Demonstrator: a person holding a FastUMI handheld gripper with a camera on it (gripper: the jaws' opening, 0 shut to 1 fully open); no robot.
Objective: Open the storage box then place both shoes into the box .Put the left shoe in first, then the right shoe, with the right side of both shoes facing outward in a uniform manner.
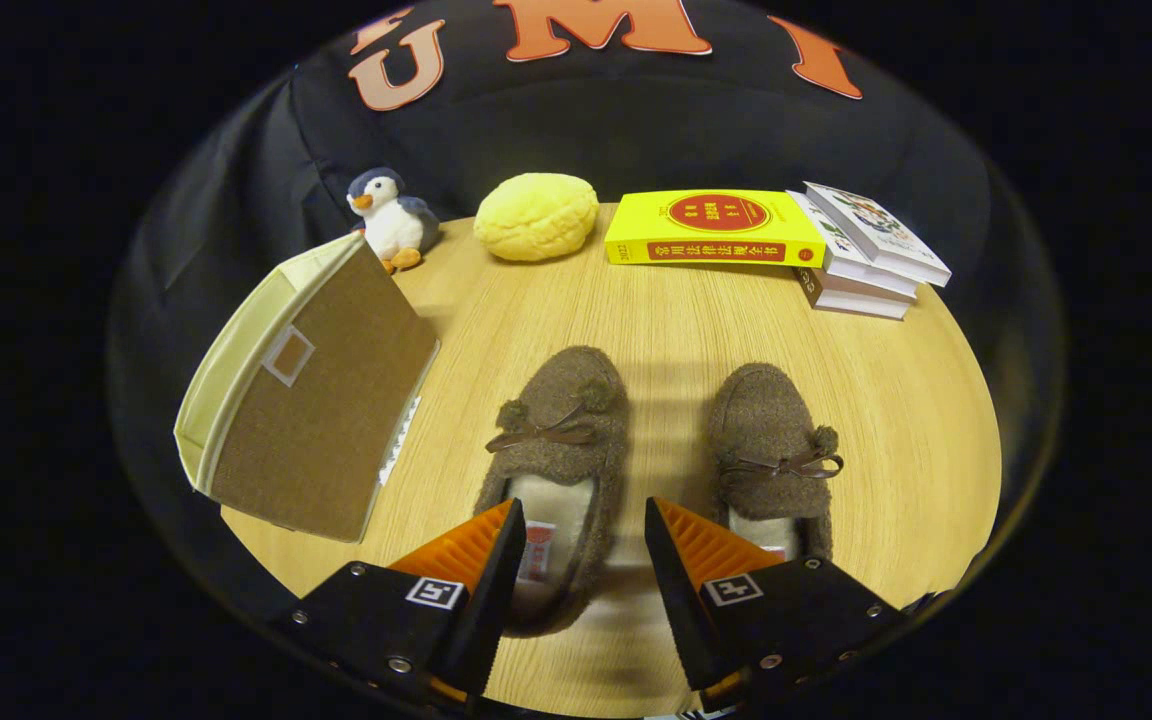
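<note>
Fingers (581, 540) spread apart, empty, hovering over the left shoe's heel. On the tabletop (656, 320), the storage box (321, 395) sits at ten o'clock, apparently closed; opening it looks pending. Left shoe (556, 450) dead ahead, right shoe (771, 450) at one o'clock.

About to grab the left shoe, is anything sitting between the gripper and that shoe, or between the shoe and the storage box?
Nothing visible does. The open gripper hovers right over the left shoe, and bare table separates it from the storage box, whose lid looks closed.
</note>
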